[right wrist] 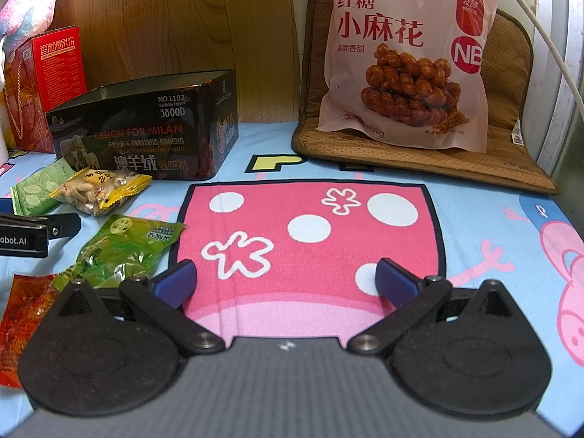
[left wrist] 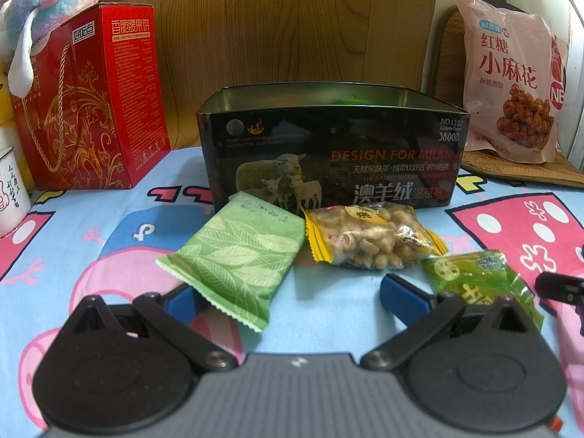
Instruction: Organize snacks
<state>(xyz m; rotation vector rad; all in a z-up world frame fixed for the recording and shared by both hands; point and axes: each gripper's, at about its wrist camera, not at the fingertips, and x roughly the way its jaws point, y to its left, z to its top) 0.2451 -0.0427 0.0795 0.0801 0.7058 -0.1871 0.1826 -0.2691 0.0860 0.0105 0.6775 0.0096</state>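
Note:
An open black tin box stands on the cartoon bedsheet; it also shows in the right wrist view. In front of it lie a pale green leaf-print packet, a yellow-edged bag of nuts and a green snack packet. My left gripper is open, low over the sheet, its left finger under the leaf packet's near corner. My right gripper is open and empty over the pink patch, right of the green packet. A red-orange packet lies at the far left.
A red gift box with a plush toy stands back left, next to a white mug. A large pink bag of fried dough twists leans on a brown cushion at back right. A wooden panel is behind.

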